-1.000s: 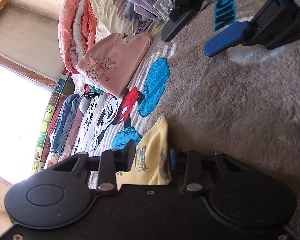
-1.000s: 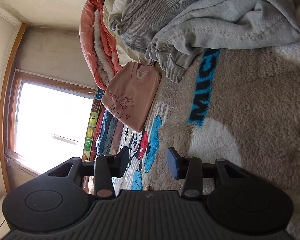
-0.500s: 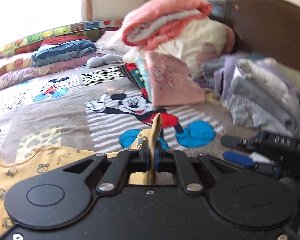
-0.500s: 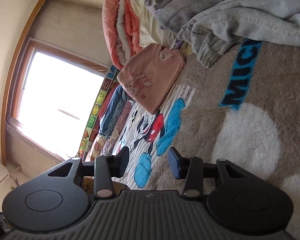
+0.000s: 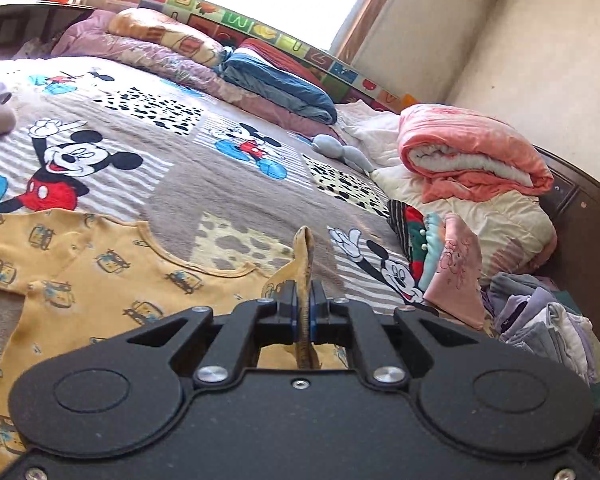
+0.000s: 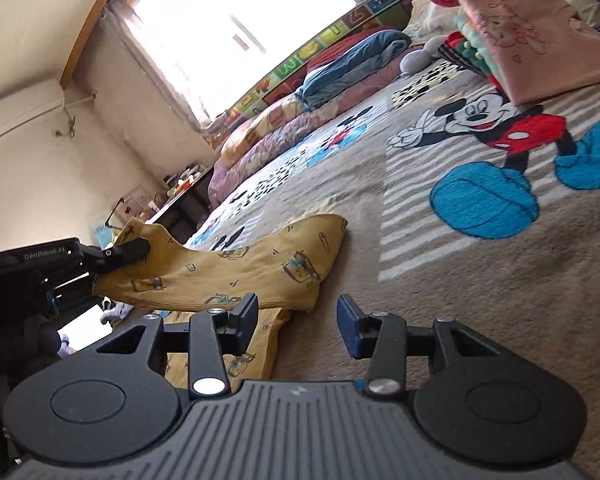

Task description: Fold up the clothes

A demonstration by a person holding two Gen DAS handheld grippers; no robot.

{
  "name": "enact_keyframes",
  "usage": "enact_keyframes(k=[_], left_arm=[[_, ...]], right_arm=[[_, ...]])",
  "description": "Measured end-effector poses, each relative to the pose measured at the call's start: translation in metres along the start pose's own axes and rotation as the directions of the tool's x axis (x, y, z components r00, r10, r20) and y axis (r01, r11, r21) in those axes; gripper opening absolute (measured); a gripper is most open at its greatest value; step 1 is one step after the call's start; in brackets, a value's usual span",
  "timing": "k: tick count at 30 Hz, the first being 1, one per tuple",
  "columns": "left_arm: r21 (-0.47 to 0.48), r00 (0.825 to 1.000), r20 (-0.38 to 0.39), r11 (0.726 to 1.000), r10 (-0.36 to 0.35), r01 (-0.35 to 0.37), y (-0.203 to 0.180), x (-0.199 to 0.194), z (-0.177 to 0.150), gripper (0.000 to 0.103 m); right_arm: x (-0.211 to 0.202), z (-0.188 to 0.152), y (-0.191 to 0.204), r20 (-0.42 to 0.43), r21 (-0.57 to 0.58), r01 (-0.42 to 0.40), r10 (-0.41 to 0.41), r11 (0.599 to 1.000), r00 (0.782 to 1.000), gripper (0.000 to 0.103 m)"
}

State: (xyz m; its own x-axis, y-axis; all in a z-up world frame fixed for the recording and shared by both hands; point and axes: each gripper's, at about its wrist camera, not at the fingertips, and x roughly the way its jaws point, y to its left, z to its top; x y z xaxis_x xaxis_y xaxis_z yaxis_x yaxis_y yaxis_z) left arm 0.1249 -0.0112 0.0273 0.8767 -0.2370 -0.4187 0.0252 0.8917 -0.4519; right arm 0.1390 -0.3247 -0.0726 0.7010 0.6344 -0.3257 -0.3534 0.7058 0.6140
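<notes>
The left gripper (image 5: 308,312) has its jaws clamped on an edge of the yellow printed top (image 5: 100,276), lifting it off the bed (image 5: 220,184) as if to fold it, while the right gripper (image 6: 297,320) hovers just beside it, jaws apart.

I count one yellow garment (image 5: 100,276) on the bed blanket (image 5: 188,184), one pink folded top (image 5: 458,272) beside it, one rolled coral quilt (image 5: 472,156) behind that top, and two grippers, left (image 5: 307,300) and right (image 6: 296,314).
</notes>
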Motion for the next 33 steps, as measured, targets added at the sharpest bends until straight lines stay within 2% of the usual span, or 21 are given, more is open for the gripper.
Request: enact_keyframes(k=[5,12,16,22,28,31,33], left_arm=[[-0.039,0.999,0.014,0.999,0.033,-0.033,0.047,-0.008,0.004,0.004],[-0.133,0.998,0.062,0.991,-0.002,0.011,0.11,-0.014,-0.005,0.004],[-0.148,0.999,0.054,0.989,-0.001,0.009,0.127,-0.001,0.005,0.004],[-0.158,0.988,0.132,0.982,-0.08,0.101,0.145,0.007,0.037,0.003],[-0.19,0.972,0.2,0.968,-0.125,0.163,0.154,0.013,0.061,0.003],[-0.194,0.969,0.201,0.964,-0.141,0.18,0.154,0.014,0.063,0.003],[-0.189,0.967,0.205,0.964,-0.15,0.19,0.153,0.017,0.067,0.003]], right_arm=[[0.026,-0.016,0.036,-0.093,-0.138,0.018,-0.031,0.99,0.995,0.047],[0.037,-0.033,0.053,-0.154,-0.243,0.051,-0.091,0.969,0.984,0.047],[0.034,-0.045,0.068,-0.172,-0.324,0.091,-0.153,0.942,0.973,0.047],[0.015,-0.065,0.089,-0.177,-0.378,0.167,-0.248,0.91,0.952,0.047],[0.012,-0.079,0.105,-0.18,-0.401,0.19,-0.28,0.896,0.943,0.046],[0.014,-0.084,0.113,-0.176,-0.41,0.198,-0.29,0.89,0.941,0.027],[0.015,-0.088,0.118,-0.173,-0.417,0.203,-0.296,0.886,0.939,0.011]])
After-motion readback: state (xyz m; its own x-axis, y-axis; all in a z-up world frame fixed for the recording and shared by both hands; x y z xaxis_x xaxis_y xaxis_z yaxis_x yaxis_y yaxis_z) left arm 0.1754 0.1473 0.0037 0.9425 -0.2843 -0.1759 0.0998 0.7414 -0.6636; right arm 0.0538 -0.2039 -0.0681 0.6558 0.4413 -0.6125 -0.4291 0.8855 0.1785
